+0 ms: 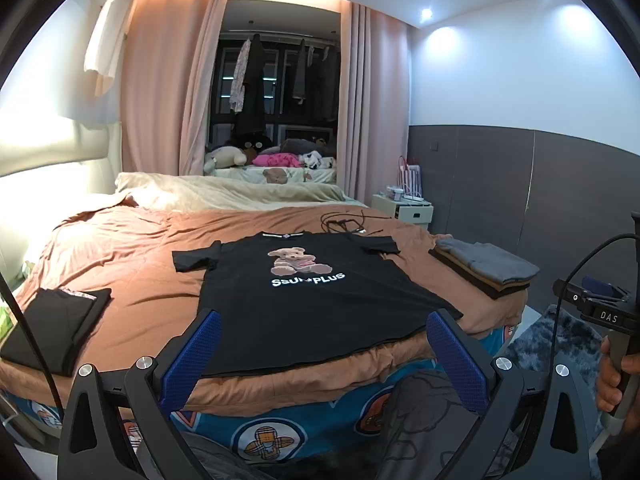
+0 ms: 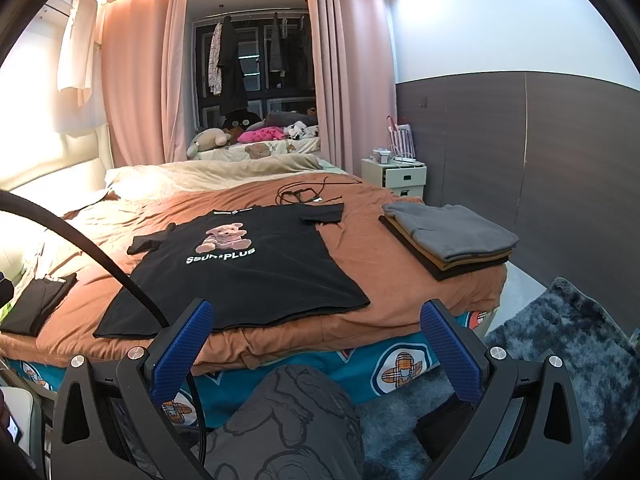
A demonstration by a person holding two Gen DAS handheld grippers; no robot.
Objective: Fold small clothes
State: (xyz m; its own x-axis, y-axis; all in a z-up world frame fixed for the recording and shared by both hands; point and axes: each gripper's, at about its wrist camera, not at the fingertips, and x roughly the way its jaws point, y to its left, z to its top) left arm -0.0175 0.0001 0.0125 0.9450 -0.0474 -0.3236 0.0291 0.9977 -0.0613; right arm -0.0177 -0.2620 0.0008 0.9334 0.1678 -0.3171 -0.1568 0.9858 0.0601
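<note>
Black short-sleeved cotton T-shirt [image 1: 316,300] with teddy-bear print and white "SSUR*PLUS" lettering lies flat, face up, sleeves spread, on the orange-brown bed cover [image 1: 132,280]. It sits straight ahead of the left hand-held gripper [image 1: 320,354], ahead-left of the right hand-held gripper [image 2: 320,346]. Long axis runs away from both: hem nearest, collar far. Both released, jaws wide, holding nothing.

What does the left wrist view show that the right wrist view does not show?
Only the left wrist view shows the right hand holding its handle. Only the right wrist view shows much of the grey rug. Both show the black T-shirt spread flat, the folded stack, the folded black garment, and open fingers.
</note>
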